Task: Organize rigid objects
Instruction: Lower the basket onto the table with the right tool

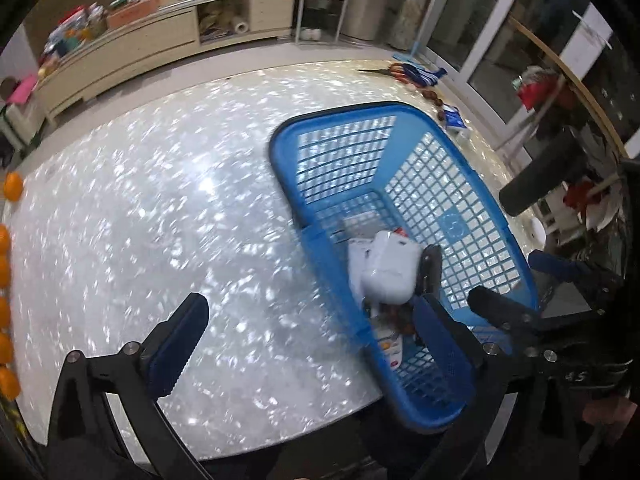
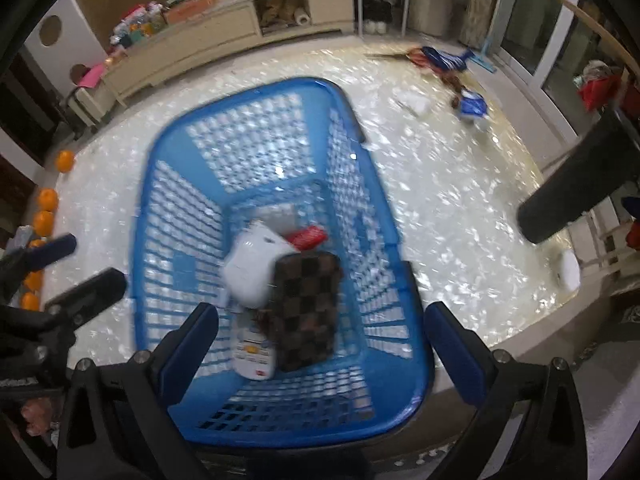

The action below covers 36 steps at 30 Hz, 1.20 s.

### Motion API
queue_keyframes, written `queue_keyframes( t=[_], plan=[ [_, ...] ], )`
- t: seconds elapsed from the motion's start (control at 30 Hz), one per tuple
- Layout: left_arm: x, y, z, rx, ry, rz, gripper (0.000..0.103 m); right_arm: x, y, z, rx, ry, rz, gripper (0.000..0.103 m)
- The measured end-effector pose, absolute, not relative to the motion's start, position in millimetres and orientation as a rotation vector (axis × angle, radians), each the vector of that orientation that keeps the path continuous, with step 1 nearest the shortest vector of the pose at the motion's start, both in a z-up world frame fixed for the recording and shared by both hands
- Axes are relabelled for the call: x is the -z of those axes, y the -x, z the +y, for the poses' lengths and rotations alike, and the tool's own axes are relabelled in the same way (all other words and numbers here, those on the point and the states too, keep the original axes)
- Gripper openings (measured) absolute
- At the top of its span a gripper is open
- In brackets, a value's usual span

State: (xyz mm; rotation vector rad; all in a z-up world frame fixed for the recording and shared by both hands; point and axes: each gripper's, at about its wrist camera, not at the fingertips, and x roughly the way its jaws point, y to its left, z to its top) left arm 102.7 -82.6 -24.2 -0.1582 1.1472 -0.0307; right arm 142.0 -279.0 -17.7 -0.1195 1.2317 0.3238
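A blue plastic basket (image 1: 460, 188) (image 2: 256, 148) stands on the glittery white table. Inside lie a white box-like device (image 1: 390, 268) (image 2: 252, 268), a brown checkered wallet (image 2: 308, 312), a white remote control (image 2: 254, 354) and a red item (image 2: 308, 236). My left gripper (image 1: 308, 344) is open and empty, its right finger (image 1: 444, 344) inside the basket's near end. My right gripper (image 2: 320, 344) is open and empty, straddling the basket's near end above the wallet. The right gripper also shows at the right of the left wrist view (image 1: 516, 292).
Several oranges (image 2: 46, 216) (image 1: 12, 186) line the table's left edge. Scissors and blue packets (image 2: 444, 60) lie at the far right, with a white object (image 2: 416, 104) nearby. A dark cylinder (image 2: 580, 188) juts in from the right. A cluttered cabinet (image 1: 160, 36) stands behind.
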Motion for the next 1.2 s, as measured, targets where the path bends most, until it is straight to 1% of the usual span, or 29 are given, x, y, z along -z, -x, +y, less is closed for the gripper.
queue_keyframes(
  t=[0.2, 0.4, 0.77, 1.2],
  plan=[
    [16, -77, -57, 0.009, 0.190, 1.119, 0.103, -7, -117, -253, -0.326, 0.150, 1.181, 0.103],
    [-10, -57, -42, -0.015, 0.170, 1.042, 0.103, -23, -98, -239, -0.317, 0.156, 1.128, 0.103],
    [-36, -45, -49, -0.010, 0.111, 0.996, 0.103, -51, -83, -239, -0.297, 0.160, 1.053, 0.103],
    [-61, -25, -46, -0.046, 0.122, 0.931, 0.103, -63, -72, -242, -0.334, 0.156, 0.981, 0.103]
  ],
)
